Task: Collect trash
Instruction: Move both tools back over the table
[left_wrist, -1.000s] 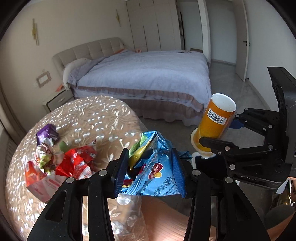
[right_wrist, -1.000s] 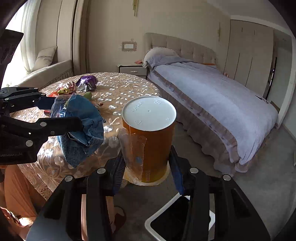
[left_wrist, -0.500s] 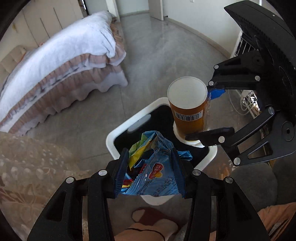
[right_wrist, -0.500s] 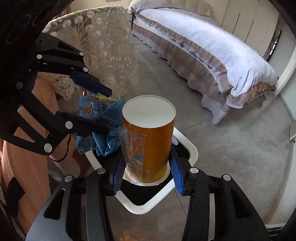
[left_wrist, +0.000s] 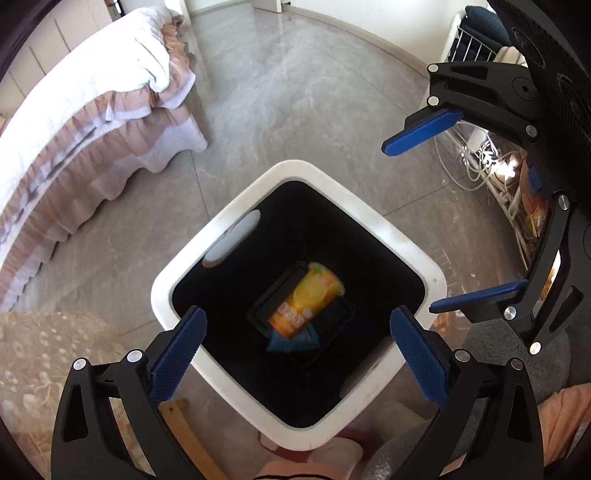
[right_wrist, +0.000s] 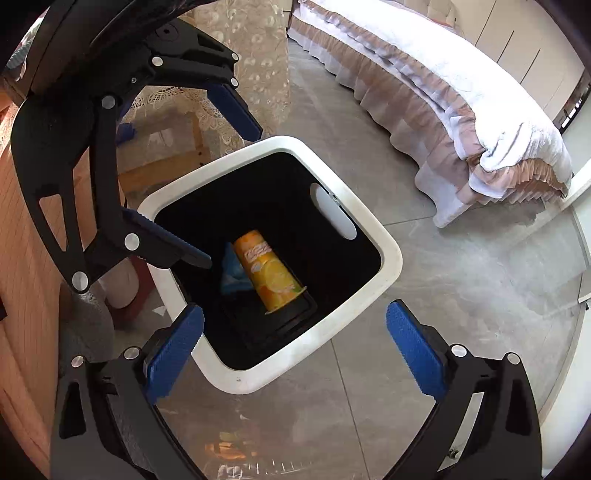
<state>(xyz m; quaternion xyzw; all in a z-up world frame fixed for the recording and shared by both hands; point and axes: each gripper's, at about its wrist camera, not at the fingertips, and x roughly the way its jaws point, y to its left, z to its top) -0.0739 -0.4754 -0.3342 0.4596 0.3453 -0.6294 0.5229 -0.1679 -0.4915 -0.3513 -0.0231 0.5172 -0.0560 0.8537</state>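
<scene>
A white-rimmed bin (left_wrist: 369, 218) with a black inside stands on the floor below both grippers; it also shows in the right wrist view (right_wrist: 388, 258). An orange cup (left_wrist: 310, 299) lies on its side at the bottom, over a blue snack bag (left_wrist: 291, 341). The right wrist view shows the same cup (right_wrist: 269, 273) and bag (right_wrist: 231, 275). My left gripper (left_wrist: 295, 354) is open and empty above the bin's near edge. My right gripper (right_wrist: 291, 354) is open and empty too, and it appears in the left wrist view (left_wrist: 443, 221) at the right.
A bed (left_wrist: 74, 110) with a frilled skirt stands to the left of the bin. A table with a lace cloth (right_wrist: 236, 66) is close to the bin. A wire rack with cables (left_wrist: 491, 162) is at the right. Grey tiled floor (left_wrist: 295, 92) surrounds the bin.
Both grippers have opened above the bin. The blue snack bag and the orange cup have dropped out of them and now lie at the bin's bottom.
</scene>
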